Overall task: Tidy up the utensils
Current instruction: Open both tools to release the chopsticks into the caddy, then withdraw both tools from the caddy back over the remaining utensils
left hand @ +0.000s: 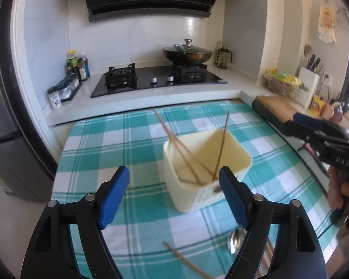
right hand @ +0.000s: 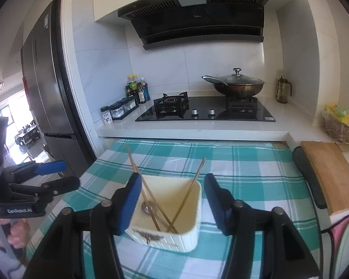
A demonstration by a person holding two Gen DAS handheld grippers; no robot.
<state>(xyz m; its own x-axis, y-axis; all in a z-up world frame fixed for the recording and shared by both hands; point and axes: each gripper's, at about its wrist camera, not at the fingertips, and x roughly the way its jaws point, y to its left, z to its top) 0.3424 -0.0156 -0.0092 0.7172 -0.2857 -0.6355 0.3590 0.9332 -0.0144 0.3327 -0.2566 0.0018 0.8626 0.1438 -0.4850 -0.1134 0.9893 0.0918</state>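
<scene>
we hold our left gripper (left hand: 174, 197) with its jaws standing apart and nothing between them, angled down toward the cream holder (left hand: 230, 160) on the checked cloth (left hand: 93, 144). our right gripper (right hand: 171, 201) also has its jaws spread and empty, and it frames the holder from the near side, with its left pad crossing in front of the holder's rim in that view.

the holder already has three chopsticks (right hand: 190, 193) leaning in it, two slanting one way and one the other, their lower ends meeting near the bottom. they lean because the tub is wide and gives them only the rim to rest on. a round metal piece (right hand: 149, 208) lies on the holder's floor; we cannot tell what it is.

on the cloth nearer to us, seen past the left gripper, a metal spoon (left hand: 236, 241) lies beside two loose chopsticks (left hand: 188, 264), one out in the open, the other partly hidden behind the gripper's right arm. we judge these are what is left to put away. with both grippers free and low, the loose pieces by the left one look the natural next pick.
</scene>
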